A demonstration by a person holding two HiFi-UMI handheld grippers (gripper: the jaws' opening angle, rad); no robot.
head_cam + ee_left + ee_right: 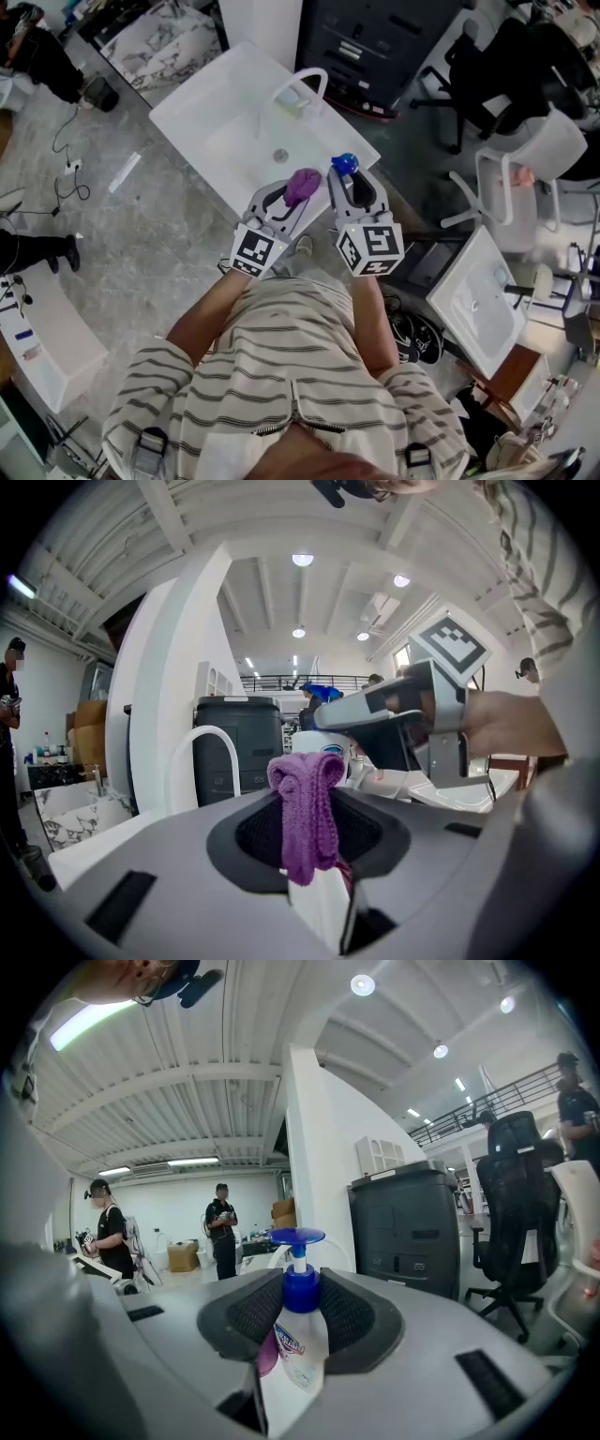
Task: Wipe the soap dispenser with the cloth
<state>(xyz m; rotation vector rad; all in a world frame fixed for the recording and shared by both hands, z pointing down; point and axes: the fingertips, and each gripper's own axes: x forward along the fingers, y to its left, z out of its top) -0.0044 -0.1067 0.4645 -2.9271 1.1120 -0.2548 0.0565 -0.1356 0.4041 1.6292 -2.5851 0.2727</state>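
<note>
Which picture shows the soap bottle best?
The right gripper view: the soap dispenser fills the middle, clamped in the right gripper, with blue pump, white body and label plain. The head view shows only its blue pump from above. The left gripper view shows a bit of white body behind the purple cloth.

Cream, dark-striped shirt [281, 375], perhaps short-sleeved

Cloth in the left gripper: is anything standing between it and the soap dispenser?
Nothing visible does. The cloth hangs clamped in the left gripper, right beside the soap dispenser that the right gripper holds, and no object shows between them.
</note>
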